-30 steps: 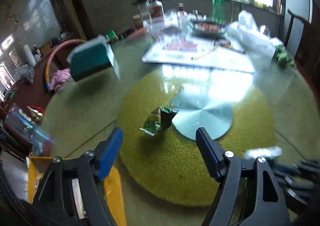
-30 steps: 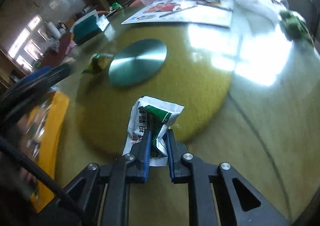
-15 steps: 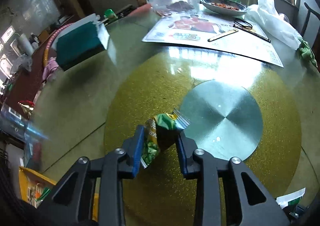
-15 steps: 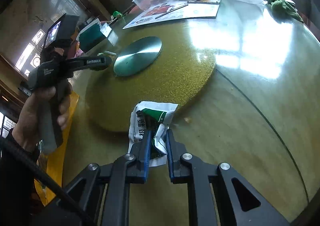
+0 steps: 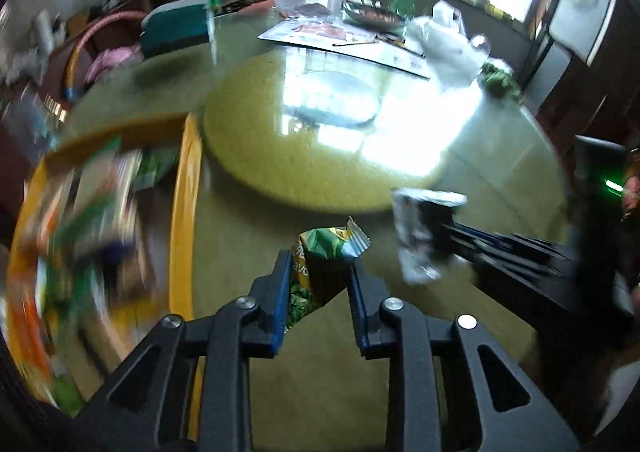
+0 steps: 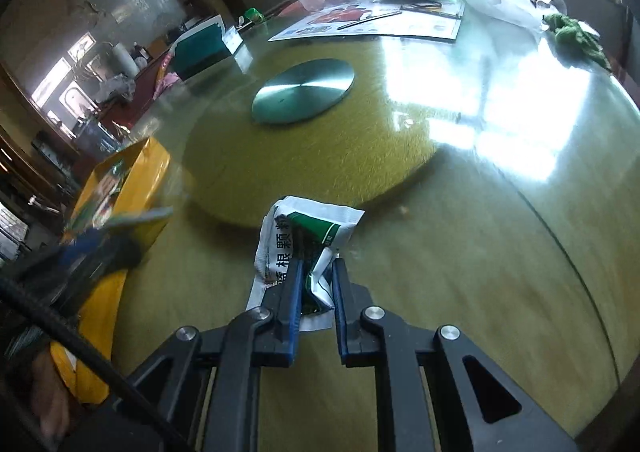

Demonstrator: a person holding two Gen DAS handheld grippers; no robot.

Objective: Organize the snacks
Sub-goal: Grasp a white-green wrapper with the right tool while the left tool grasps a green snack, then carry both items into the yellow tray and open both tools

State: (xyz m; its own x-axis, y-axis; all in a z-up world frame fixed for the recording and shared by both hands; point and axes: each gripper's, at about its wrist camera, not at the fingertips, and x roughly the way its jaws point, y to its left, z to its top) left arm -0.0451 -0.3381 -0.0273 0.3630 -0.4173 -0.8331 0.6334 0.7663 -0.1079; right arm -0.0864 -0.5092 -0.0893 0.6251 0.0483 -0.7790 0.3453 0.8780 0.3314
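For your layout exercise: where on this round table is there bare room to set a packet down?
Free: the gold turntable ring around the steel disc, and the glass right of it. Crowded: the far rim by the poster, and the yellow snack box.

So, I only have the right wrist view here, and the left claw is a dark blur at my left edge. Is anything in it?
Observer: Yes. The left claw has a green snack packet between its pads, and its jaws are closing on it.
Operator: Fine. My white sachet looks bound for the yellow box, but I see little beyond its wall. What's inside?
Observer: From the left wrist view the box is open and holds several colourful packets. They are too blurred to tell apart.
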